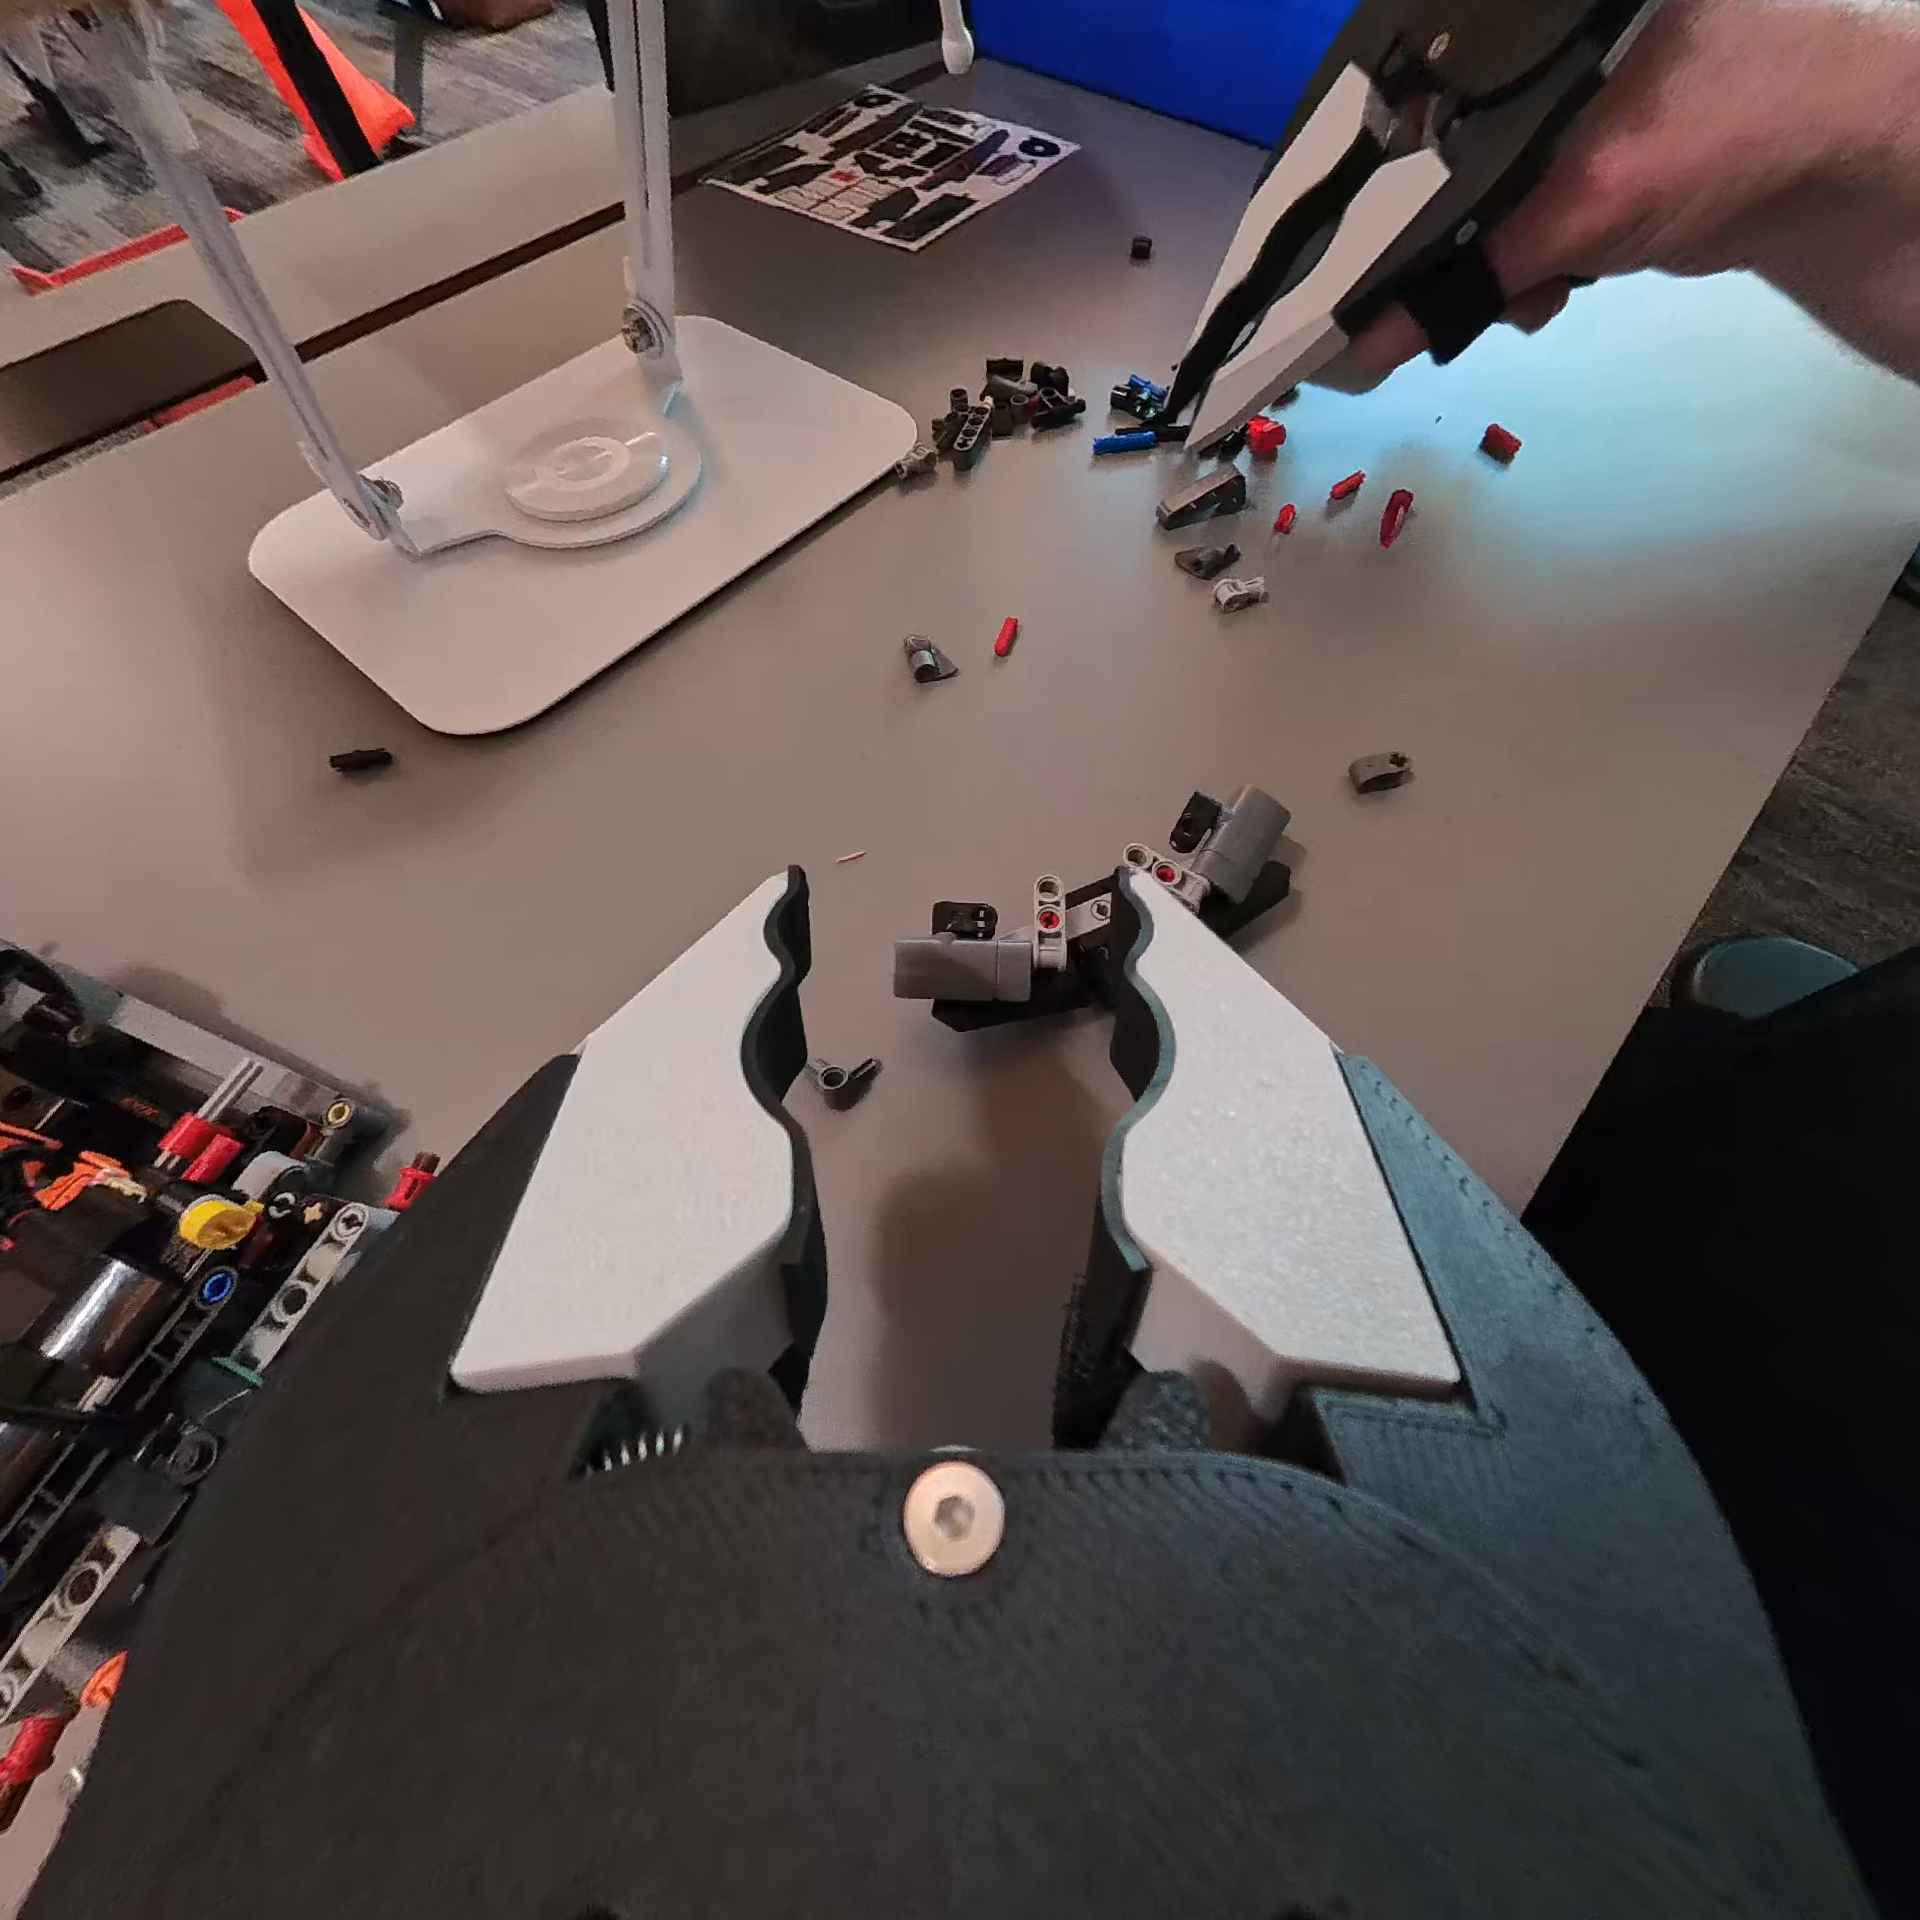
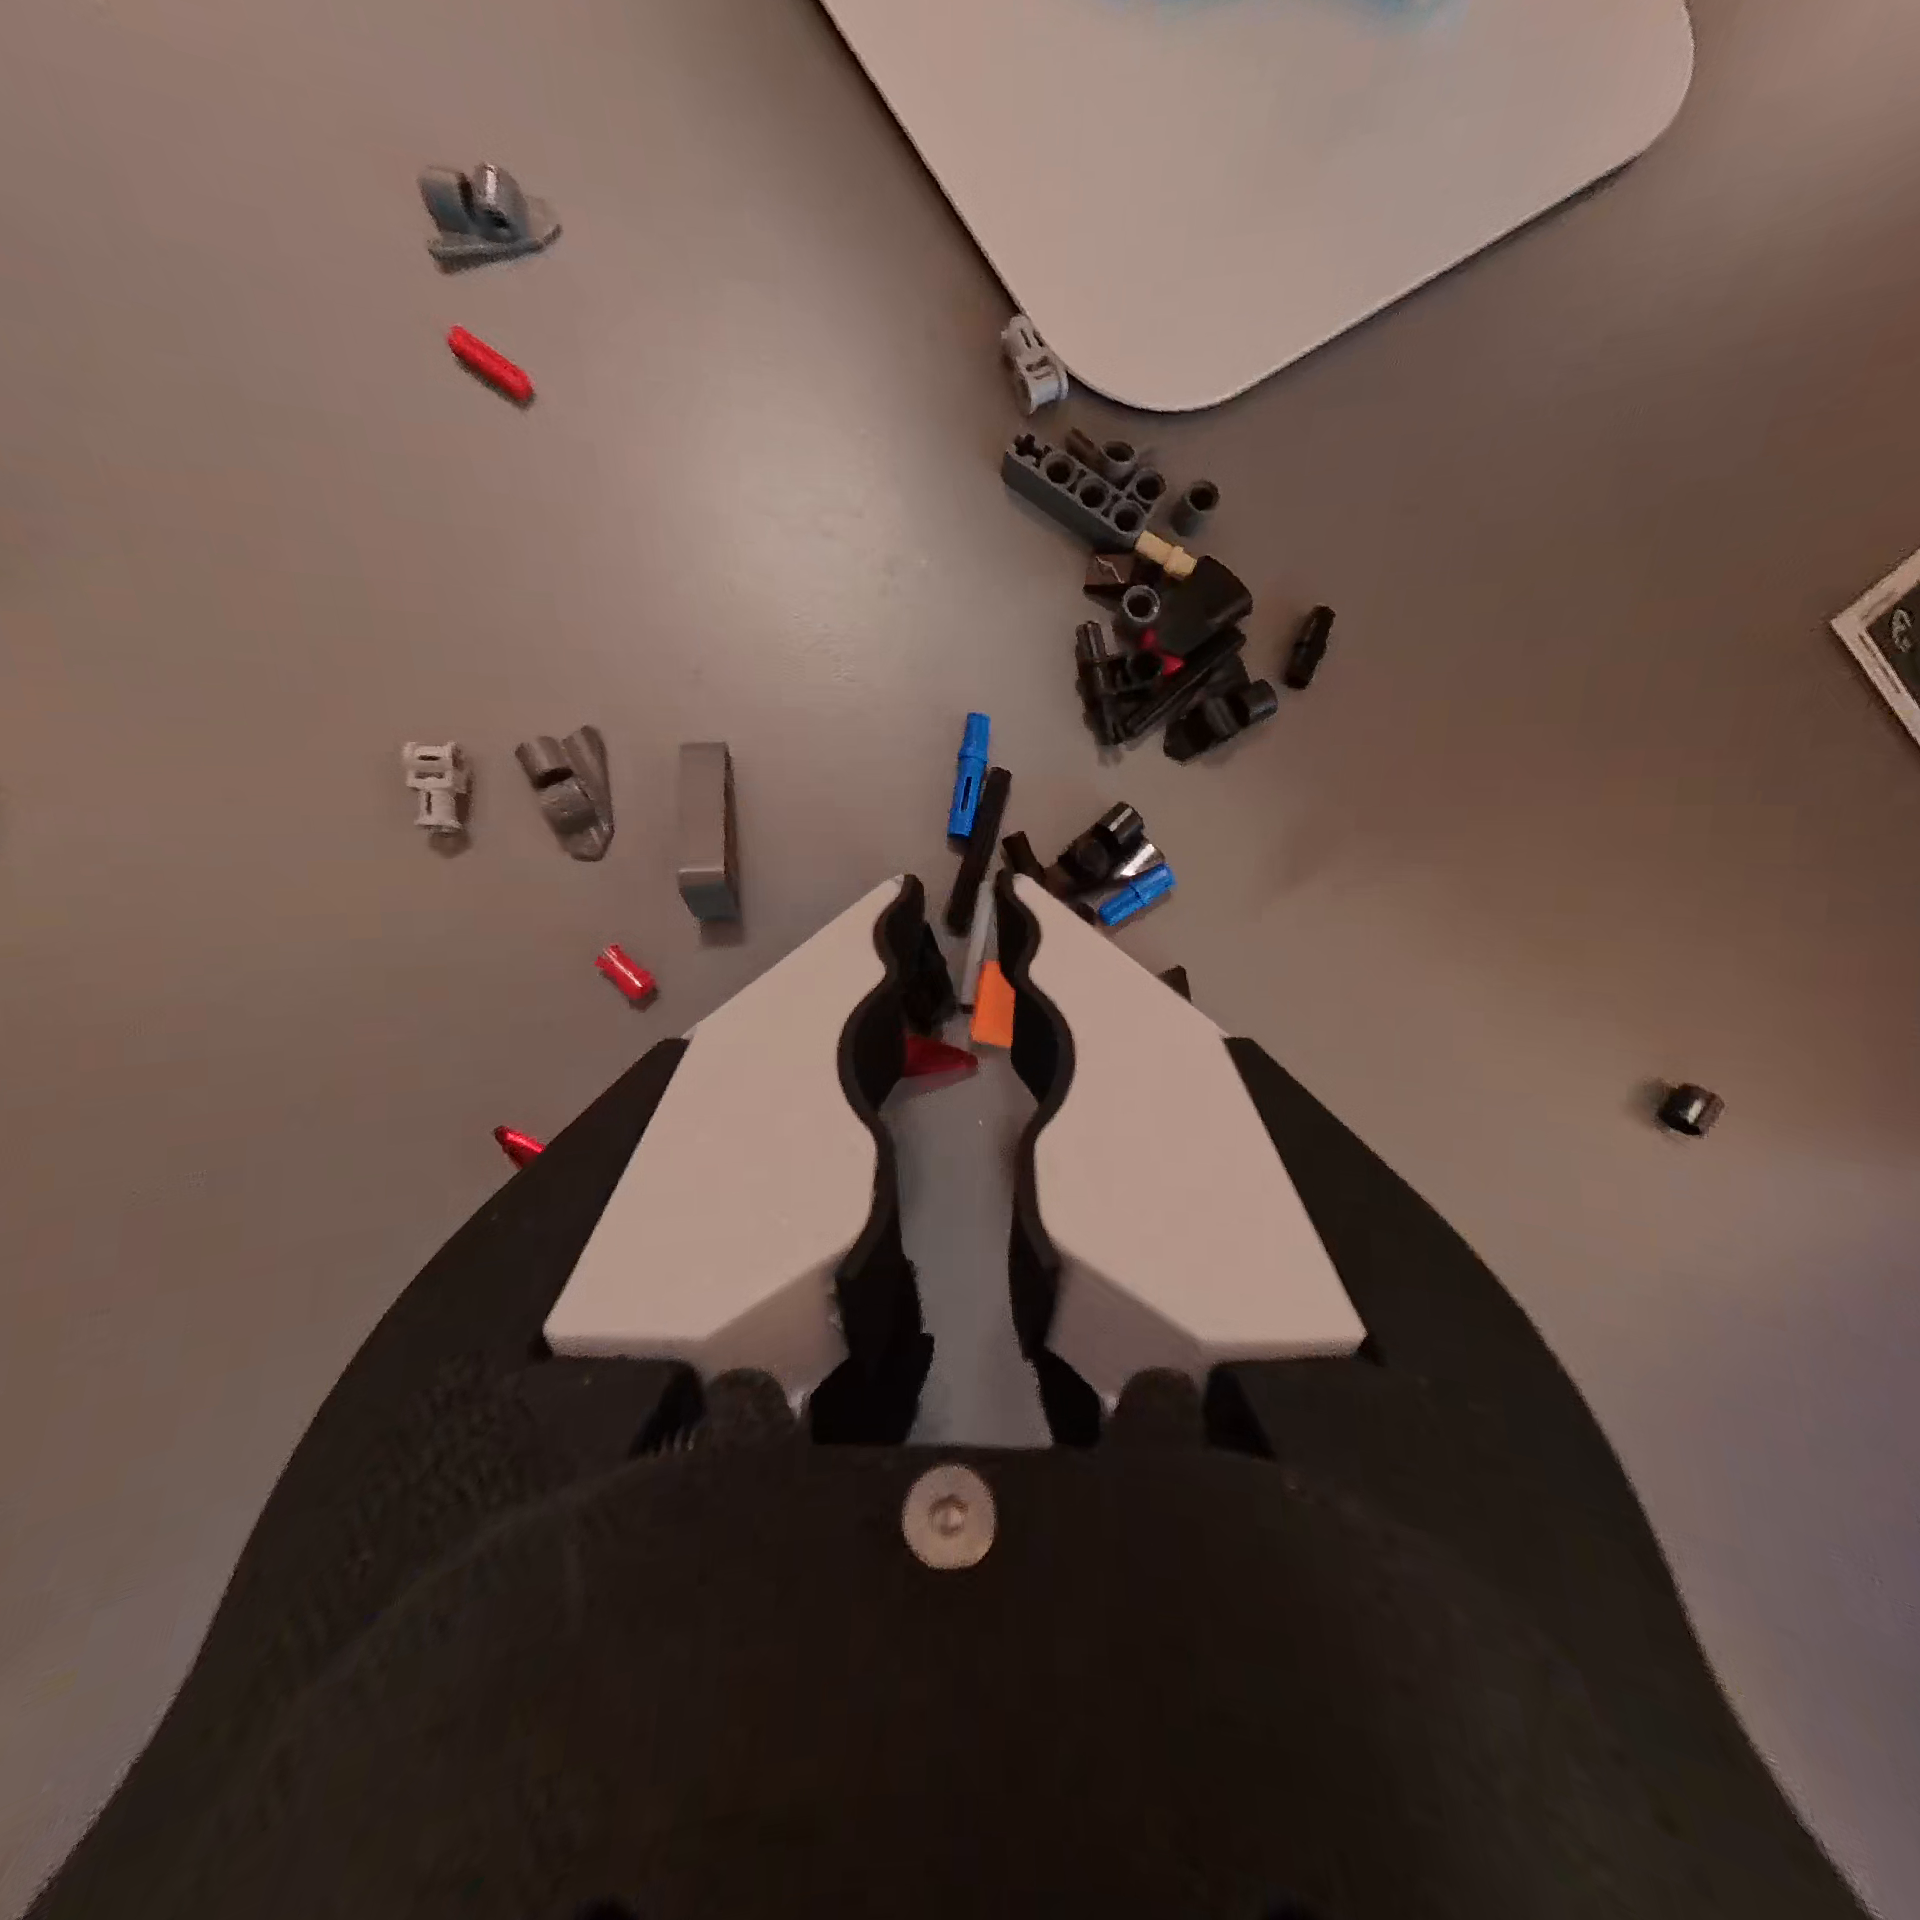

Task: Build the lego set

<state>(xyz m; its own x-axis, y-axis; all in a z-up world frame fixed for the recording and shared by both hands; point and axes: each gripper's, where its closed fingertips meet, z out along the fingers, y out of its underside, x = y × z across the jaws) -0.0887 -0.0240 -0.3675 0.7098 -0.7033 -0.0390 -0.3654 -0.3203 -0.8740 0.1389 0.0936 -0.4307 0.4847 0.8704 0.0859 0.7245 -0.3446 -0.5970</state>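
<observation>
Item one: my left gripper, jaws spread wide and holding nothing, low over the grey table. Its right fingertip overlaps the part-built assembly, a black and grey cluster with red pin ends showing; whether it touches I cannot tell. A small dark grey connector lies on the table between my fingers.

Item two: my right gripper, jaws narrowed to a slim gap but not closed, tips down among the loose parts. A long black axle lies just ahead of the tips with a blue pin alongside it. An orange piece and a red piece show in the gap between the fingers; I cannot tell whether anything is gripped. In the left wrist view my hand wraps that gripper's handle.

Item three: loose stock.
- A heap of black and dark grey parts near the corner of the white stand base.
- A second blue pin right of the tips.
- A grey curved panel, a grey wedge piece and a light grey connector in a row to the left.
- Red pins scattered, one farther out.

Item four: a sticker sheet at the far side of the table, and a printed booklet at my left
</observation>
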